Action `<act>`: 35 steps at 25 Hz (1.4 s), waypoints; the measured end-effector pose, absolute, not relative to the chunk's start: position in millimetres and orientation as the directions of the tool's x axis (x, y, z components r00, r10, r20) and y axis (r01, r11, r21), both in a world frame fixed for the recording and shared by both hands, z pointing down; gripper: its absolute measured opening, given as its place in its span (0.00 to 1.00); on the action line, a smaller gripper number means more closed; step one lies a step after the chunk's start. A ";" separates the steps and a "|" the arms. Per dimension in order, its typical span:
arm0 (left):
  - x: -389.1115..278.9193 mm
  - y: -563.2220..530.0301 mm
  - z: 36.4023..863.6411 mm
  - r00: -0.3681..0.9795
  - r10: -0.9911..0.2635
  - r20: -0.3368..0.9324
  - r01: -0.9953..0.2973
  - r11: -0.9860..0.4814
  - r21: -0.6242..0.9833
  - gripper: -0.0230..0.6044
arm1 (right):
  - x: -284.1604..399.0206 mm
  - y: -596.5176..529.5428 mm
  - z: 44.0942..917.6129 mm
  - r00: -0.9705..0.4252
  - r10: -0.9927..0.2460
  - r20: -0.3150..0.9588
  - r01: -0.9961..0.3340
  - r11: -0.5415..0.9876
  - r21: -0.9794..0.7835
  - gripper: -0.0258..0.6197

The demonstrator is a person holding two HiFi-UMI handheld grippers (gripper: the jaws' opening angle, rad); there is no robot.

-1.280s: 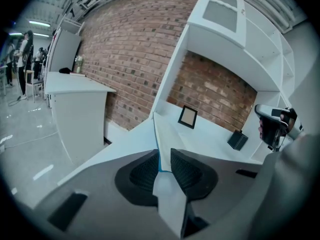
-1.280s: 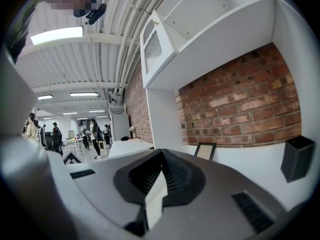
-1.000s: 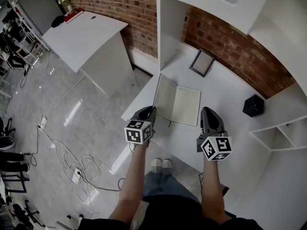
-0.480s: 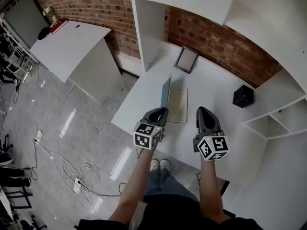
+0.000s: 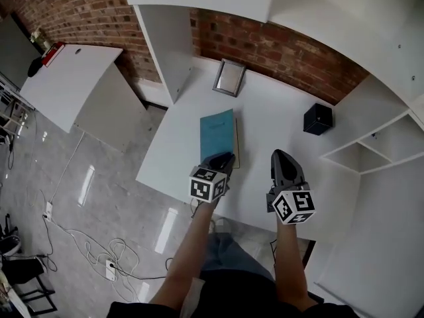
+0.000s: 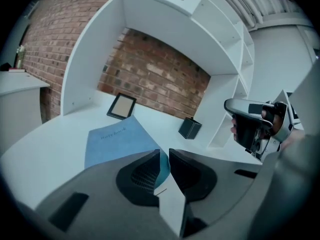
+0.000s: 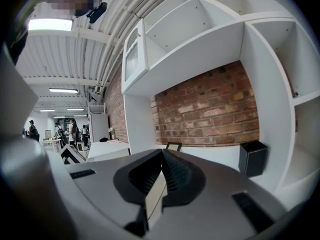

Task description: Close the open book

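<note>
1. The blue-covered book (image 5: 218,134) lay shut and flat on the white table (image 5: 278,144), centre of the head view, below a small picture frame (image 5: 229,78) leaning at the brick wall.
2. The left tool (image 5: 224,159) sat at the book's lower edge, its jaws only a narrow slit apart and pinching nothing. The cover showed through the slit in the left gripper view.
3. The right tool (image 5: 281,156) hovered to the right of the book, clear of it, its jaws pressed together and empty.
4. The closing itself appeared done, with only the finish left.
5. The next move likely called for drawing the left tool back off the cover without dragging the book, perhaps after a light press to settle it.
</note>
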State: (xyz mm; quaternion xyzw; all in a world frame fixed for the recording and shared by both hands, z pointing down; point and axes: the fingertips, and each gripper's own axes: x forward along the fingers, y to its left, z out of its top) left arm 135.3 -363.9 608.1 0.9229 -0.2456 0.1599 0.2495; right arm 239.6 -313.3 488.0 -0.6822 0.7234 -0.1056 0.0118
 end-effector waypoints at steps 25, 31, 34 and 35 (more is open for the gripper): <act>166.8 -362.6 669.1 0.797 -0.216 0.564 -0.525 -0.709 0.471 0.24 | 277.0 -300.0 490.3 -0.008 -0.989 0.147 -0.988 -0.015 -0.151 0.04; 162.8 -368.7 631.2 0.836 -0.274 0.475 -0.494 -0.752 0.437 0.24 | 274.9 -300.2 481.2 -0.012 -0.993 0.118 -0.988 -0.006 -0.153 0.04; 155.4 -373.6 597.5 0.865 -0.313 0.393 -0.472 -0.773 0.424 0.24 | 270.4 -302.1 473.0 -0.017 -0.995 0.096 -0.988 0.002 -0.156 0.04; 151.0 -375.7 585.1 0.870 -0.331 0.364 -0.470 -0.779 0.414 0.24 | 268.4 -302.8 470.1 -0.019 -0.996 0.088 -0.988 0.005 -0.157 0.04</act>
